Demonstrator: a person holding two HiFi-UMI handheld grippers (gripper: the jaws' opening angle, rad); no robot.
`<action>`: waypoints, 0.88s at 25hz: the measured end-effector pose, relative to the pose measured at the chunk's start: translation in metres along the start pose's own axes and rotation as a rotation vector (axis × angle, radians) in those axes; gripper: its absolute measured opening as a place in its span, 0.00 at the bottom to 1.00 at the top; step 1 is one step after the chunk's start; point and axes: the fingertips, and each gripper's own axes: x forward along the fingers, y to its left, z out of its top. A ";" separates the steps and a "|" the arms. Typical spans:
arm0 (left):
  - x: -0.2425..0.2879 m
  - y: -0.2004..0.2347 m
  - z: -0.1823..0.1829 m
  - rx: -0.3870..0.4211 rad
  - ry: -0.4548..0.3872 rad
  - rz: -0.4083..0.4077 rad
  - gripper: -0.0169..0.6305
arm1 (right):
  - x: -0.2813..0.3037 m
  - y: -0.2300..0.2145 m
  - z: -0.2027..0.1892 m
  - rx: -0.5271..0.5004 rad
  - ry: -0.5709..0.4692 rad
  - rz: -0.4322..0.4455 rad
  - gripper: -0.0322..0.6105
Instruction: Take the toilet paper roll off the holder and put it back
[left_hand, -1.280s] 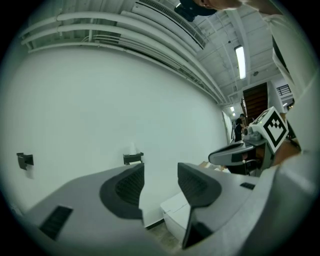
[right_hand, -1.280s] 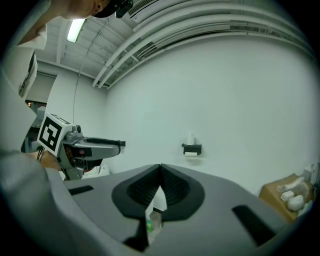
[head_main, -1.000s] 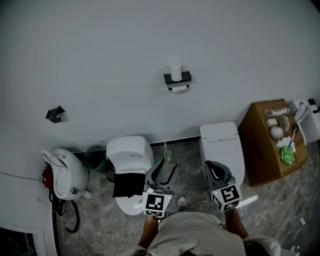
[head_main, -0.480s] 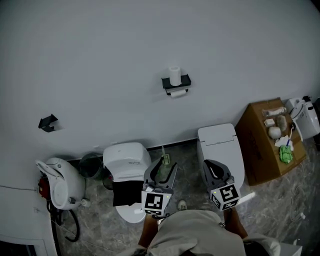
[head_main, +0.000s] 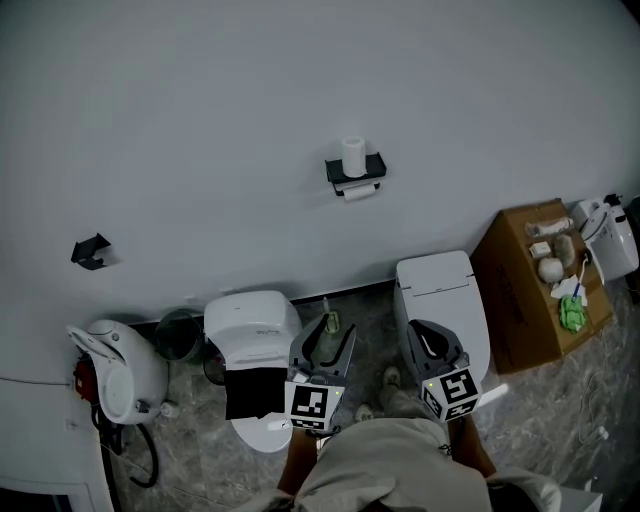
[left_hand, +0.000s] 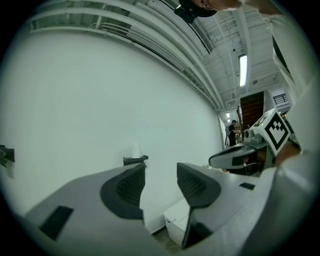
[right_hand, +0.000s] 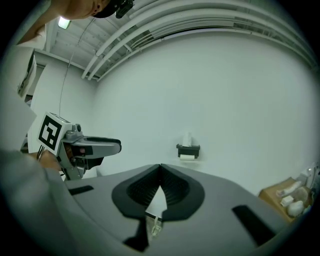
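Currently both grippers are held low in front of the person, side by side, and they are well apart from the white wall (head_main: 200, 120). The left gripper (head_main: 337, 332) is released. In the left gripper view its two jaws stand apart with a clear gap, and only the far wall shows between them. The right gripper (head_main: 428, 338) is clenched. Its jaws meet at the tips and hold nothing.

The toilet paper roll (head_main: 360, 192) lies sideways in the black holder (head_main: 356, 172), which is fixed on the wall. A second roll (head_main: 352, 153) stands upright on the top of the holder and touches it. In the right gripper view the holder appears just above the closed jaw tips, but it is far behind them.

On the marbled floor (head_main: 560, 420) the left toilet (head_main: 250, 315) is white with a black patch on its seat. In the head view it is just left of the left gripper. The right toilet (head_main: 440, 285), also white, is partly behind the right gripper. A cardboard box (head_main: 515, 300) stands beside the right toilet with small items on its top. A small black fixture (head_main: 88, 250) sits on the wall far to the left.
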 end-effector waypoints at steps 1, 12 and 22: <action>0.002 0.002 0.000 0.004 -0.001 0.001 0.35 | 0.003 -0.001 0.001 -0.001 -0.003 0.001 0.04; 0.043 0.017 0.001 0.026 0.005 0.011 0.34 | 0.037 -0.032 0.008 0.006 -0.026 0.004 0.04; 0.103 0.041 0.002 0.038 0.030 0.051 0.34 | 0.093 -0.076 0.020 0.014 -0.032 0.055 0.04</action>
